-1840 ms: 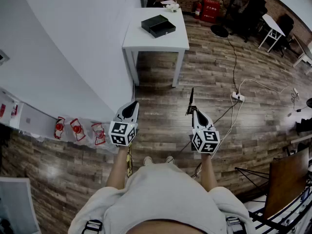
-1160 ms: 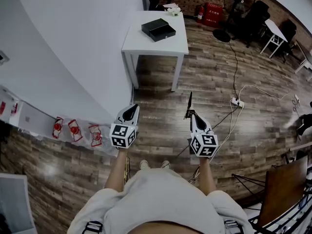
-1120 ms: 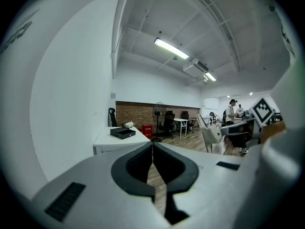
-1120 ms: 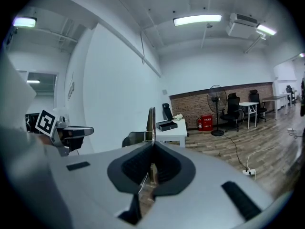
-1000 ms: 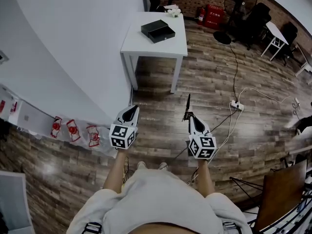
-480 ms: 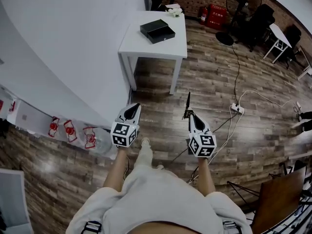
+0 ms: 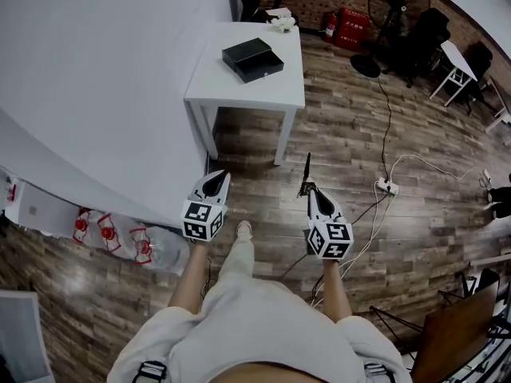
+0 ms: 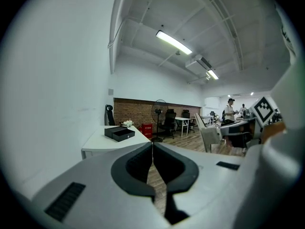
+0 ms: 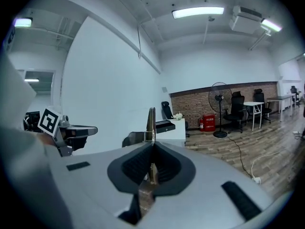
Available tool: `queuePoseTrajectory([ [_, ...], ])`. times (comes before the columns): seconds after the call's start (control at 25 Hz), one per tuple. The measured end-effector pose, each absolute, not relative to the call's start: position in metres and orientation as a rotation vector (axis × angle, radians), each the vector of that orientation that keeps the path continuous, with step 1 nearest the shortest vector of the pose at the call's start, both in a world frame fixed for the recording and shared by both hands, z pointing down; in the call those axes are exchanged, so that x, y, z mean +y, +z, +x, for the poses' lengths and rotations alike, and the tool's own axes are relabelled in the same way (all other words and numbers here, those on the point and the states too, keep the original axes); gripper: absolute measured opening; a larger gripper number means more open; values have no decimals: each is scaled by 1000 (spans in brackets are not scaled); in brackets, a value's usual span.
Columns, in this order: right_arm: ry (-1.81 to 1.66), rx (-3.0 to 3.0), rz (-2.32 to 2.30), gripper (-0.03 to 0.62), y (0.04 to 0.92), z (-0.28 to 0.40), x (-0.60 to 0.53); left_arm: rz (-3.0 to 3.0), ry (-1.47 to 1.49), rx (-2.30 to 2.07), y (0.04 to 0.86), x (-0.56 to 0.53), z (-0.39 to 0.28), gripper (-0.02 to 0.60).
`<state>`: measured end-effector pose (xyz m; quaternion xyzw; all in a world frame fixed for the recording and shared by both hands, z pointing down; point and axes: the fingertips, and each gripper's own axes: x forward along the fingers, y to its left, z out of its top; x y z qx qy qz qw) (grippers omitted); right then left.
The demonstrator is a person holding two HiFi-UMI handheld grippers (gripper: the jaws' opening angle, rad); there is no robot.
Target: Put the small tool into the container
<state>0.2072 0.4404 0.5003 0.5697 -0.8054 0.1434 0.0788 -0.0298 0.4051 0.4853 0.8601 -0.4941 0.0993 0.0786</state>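
A black open box [image 7: 252, 59] lies on a small white table [image 7: 275, 86] against the pale wall, ahead of me. My right gripper [image 7: 310, 188] is shut on a thin dark tool [image 7: 306, 168] that sticks out forward past its tips. From the right gripper view, the tool [image 9: 151, 120] stands upright between the pressed pads, with the box [image 9: 164, 125] far behind it. My left gripper [image 7: 217, 179] is shut and holds nothing; its view shows the jaws meeting [image 8: 152, 146] and the box [image 8: 119, 132] on the table [image 8: 97, 144] in the distance. Both grippers hover over the wooden floor, short of the table.
A power strip [image 7: 387, 187] with trailing cables lies on the floor to the right. A standing fan [image 7: 391, 6], office chairs [image 7: 419, 34] and a red box [image 7: 349, 18] stand behind the table. Red-and-white items [image 7: 108, 230] line the wall at left. A person [image 8: 230, 109] stands far off.
The table and box have come nearer and shifted left in the head view as I walk forward. A foot has stepped out between the grippers. Both grippers stay shut, the tool still held.
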Motion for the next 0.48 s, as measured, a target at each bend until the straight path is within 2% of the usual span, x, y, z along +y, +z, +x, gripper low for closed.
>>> queuePoseTrajectory([
  [0.48, 450, -2352, 1735, 8, 499, 186, 291, 2579, 300, -1395, 492, 247, -45, 11],
])
